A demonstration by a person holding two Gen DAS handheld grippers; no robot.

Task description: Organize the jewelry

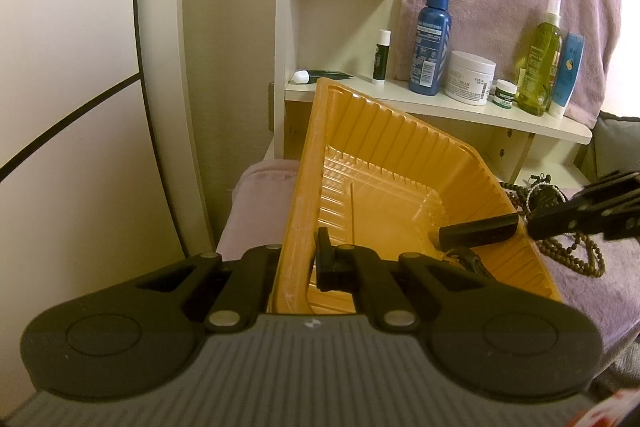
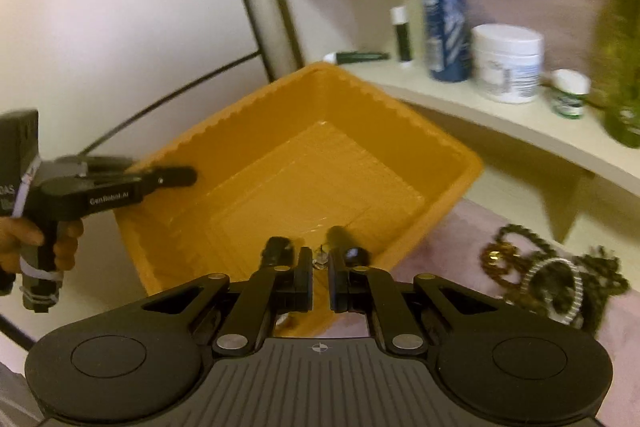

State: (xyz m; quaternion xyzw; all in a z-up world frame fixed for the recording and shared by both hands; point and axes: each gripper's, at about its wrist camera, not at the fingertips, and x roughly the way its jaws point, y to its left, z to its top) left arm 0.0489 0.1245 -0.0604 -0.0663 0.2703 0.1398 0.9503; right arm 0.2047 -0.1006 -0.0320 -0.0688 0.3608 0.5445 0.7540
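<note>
The tangled heap of dark wooden bead strands and a pearl-like bracelet (image 2: 556, 287) lies on the mauve cloth (image 2: 460, 235), just right of the ribbed orange plastic tray (image 2: 304, 163) and apart from it. We judge these pieces light, limp and slippery: a strand will sag and slide when lifted, and loops may snag on one another, so we would pinch one strand where it arches free of the pile, not the knot of the heap.

Our right gripper (image 2: 320, 277) hangs over the tray's near rim, its jaws nearly closed on something small and glinting between the pads, too blurred for us to name; the heap sits well off to its right. In the left wrist view one right finger (image 1: 476, 229) reaches in over the tray's right wall.

Our left gripper (image 1: 296, 263) is clamped on the tray's left wall, one finger inside and one outside, holding the tray tilted up on edge. The tray looks thin and flexible, so it may twist if held by one wall.

Behind stands a pale wooden shelf (image 1: 440, 107) with a blue spray bottle (image 1: 430, 39) and a white cream jar (image 1: 470, 77).
</note>
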